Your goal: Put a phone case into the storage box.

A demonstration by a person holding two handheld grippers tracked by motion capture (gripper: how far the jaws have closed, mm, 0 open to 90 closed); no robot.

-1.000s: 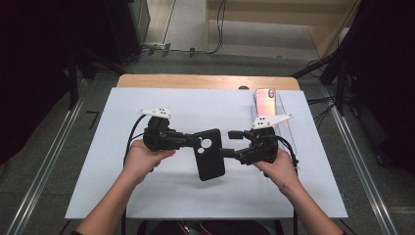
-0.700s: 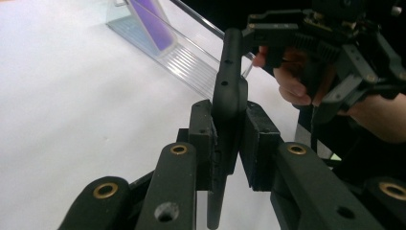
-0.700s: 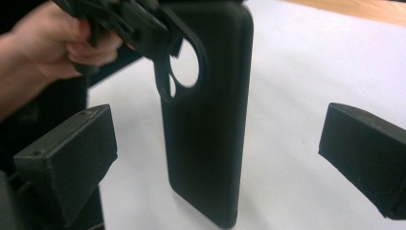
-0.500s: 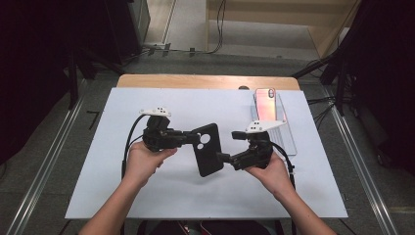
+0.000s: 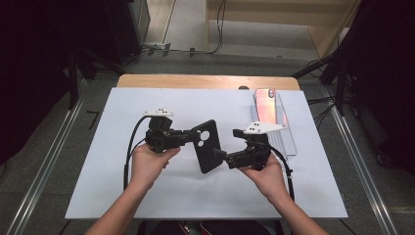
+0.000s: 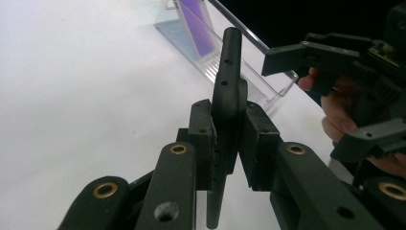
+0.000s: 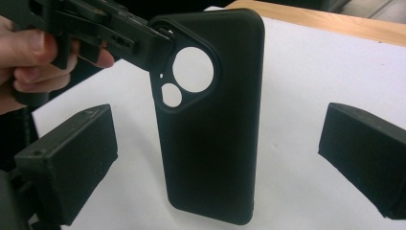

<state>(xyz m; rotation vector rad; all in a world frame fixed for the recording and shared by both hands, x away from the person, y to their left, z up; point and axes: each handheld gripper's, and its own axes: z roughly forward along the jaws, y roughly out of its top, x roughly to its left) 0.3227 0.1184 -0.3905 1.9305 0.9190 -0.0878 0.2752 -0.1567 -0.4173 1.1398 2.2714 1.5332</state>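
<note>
Phone-case handover, mid-table: the left gripper (image 5: 188, 138) clamps the black phone case (image 5: 207, 145) by its camera-cutout corner, lifting it clear of the white table (image 5: 112, 127) w/ the back facing the right gripper (image 5: 220, 155). That one's jaws have just been opening and now stand wide apart, the case between them but untouched — probably freed so the left can carry it alone. Far right, a phone (image 5: 265, 105) leans in a clear stand (image 5: 286, 139), likely the case's destination.
</note>
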